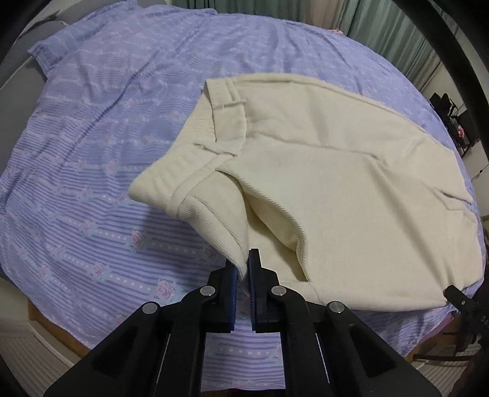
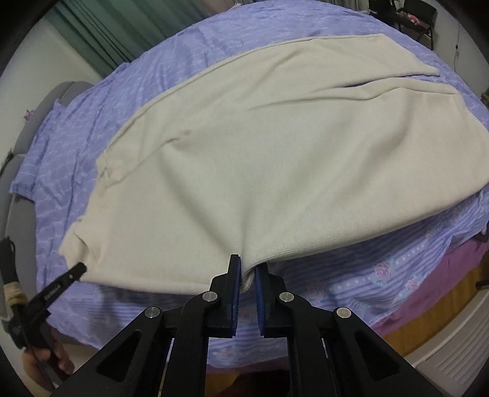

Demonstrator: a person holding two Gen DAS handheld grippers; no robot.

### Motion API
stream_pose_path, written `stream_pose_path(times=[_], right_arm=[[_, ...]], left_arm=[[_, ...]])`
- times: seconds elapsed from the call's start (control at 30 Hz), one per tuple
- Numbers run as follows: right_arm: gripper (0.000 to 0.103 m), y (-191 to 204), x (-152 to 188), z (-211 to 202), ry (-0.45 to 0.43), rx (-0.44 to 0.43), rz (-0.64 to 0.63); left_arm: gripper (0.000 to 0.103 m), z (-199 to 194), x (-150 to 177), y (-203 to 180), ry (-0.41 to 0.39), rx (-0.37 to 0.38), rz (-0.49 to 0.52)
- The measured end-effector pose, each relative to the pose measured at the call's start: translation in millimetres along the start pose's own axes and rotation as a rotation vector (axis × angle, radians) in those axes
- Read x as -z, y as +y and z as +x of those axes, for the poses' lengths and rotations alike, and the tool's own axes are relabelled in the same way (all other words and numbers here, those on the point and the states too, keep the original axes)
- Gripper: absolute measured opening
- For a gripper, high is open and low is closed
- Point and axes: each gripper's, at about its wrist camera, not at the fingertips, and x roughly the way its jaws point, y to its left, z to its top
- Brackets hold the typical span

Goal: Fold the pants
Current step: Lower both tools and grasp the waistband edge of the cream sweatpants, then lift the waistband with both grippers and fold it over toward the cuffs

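Observation:
Cream corduroy pants [image 1: 321, 171] lie spread on the bed, waistband to the left in the left wrist view, legs running off to the right. My left gripper [image 1: 243, 262] is shut on the near edge of the pants by the waist, and the cloth rises from the sheet there. In the right wrist view the pants [image 2: 259, 158] fill the middle, and my right gripper [image 2: 248, 268] is shut on their near edge further down the leg, with a fold of cloth pinched between the blue pads. The left gripper [image 2: 78, 270] shows at the left edge of that view.
A lilac striped sheet with pink roses [image 1: 91, 171] covers the bed. The wooden bed frame [image 2: 443, 308] and a purple underlayer [image 2: 452, 268] show at the near edge. Green curtains [image 1: 382, 27] hang behind the bed. A person's hand [image 2: 45, 363] holds the left gripper.

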Motion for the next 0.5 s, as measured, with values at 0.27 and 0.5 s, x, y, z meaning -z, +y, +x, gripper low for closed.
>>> stream_pose_path(times=[0.27,0.5], right_arm=[[0.009,13,-66,-46,-0.152,-0.052,-0.061],[0.009,34,-170,-31,-0.287,-0.084,-0.092]], left_arm=[[0.008,-45,-49,-19,-0.15,0.03,-0.045],[0.008,-35,-137,-39,-0.3,0.044,-0.077]])
